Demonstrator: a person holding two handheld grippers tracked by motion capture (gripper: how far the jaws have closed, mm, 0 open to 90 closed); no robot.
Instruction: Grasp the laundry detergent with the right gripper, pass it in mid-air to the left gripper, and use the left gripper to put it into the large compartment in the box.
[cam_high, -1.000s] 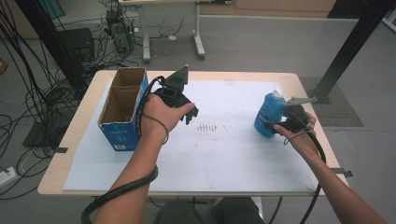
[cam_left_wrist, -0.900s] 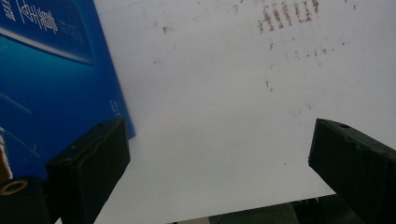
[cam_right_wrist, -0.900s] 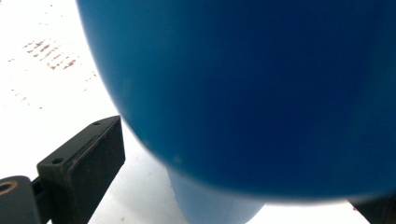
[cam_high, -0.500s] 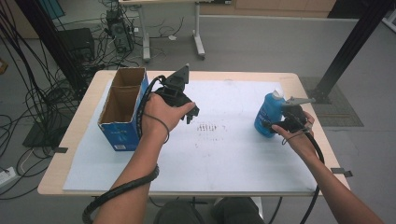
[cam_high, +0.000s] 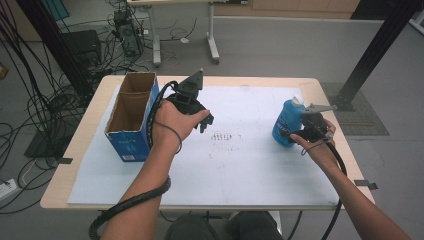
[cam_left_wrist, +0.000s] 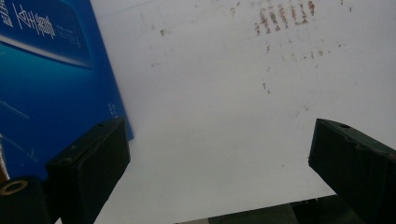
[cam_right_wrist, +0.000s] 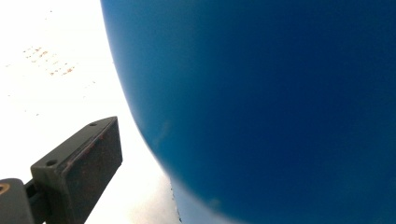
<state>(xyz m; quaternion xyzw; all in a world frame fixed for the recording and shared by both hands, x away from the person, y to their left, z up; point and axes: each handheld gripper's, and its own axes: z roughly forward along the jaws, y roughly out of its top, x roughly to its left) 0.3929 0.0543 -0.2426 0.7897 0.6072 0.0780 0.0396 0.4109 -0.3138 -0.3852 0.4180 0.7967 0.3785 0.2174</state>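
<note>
The left gripper (cam_high: 200, 112) hovers over the white sheet (cam_high: 240, 165) just right of the open cardboard box (cam_high: 131, 117), which stands at the left of the table (cam_high: 85, 145). Its jaws stand wide apart with nothing between them; in the left gripper view the blue side of the box (cam_left_wrist: 51, 79) lies just beside the left jaw, and I cannot tell whether they touch.

The right gripper (cam_high: 295, 132) is at the right side of the table, up against the blue bottle (cam_high: 286, 122), which stands upright on the sheet near its right edge. In the right gripper view the blue bottle (cam_right_wrist: 261, 107) sits very close, with one jaw beside it on the left and a small gap of white sheet between them; the other jaw is hidden behind the bottle, so I cannot tell whether the jaws are clamped on it or merely around it.

Compared with half a second and a second ago, both hands, the box and the bottle sit in the same places; nothing has visibly shifted.

The middle of the sheet between the two grippers is open, marked by a faint patch of small brown stains (cam_high: 225, 136). The box is close to the left edge of the table, the bottle close to the right edge. The near part of the sheet holds the person's two forearms.
</note>
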